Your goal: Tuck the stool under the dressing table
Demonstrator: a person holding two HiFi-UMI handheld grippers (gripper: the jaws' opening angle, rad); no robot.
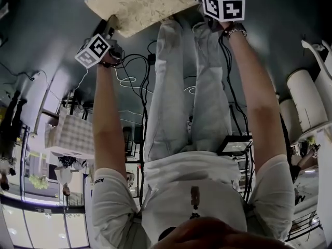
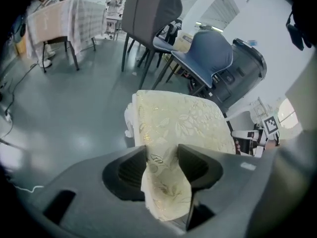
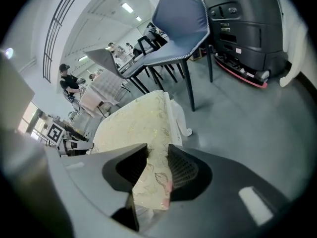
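We hold the stool (image 1: 140, 7) by both sides of its seat. The left gripper (image 2: 162, 155) has its fingers (image 2: 130, 170) clenched on the cream, leaf-patterned seat cover. The right gripper (image 3: 157, 158) pinches the same cover at the opposite edge. The seat stretches away ahead of both pairs of fingers, over the grey floor (image 2: 74, 113). A blue chair (image 2: 210, 53) stands beyond it.

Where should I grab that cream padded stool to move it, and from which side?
Grip the stool by its cushioned seat edge, one gripper on each side, from above. The seat is broad and flat with a thin rim; the left gripper and right gripper clamp there.
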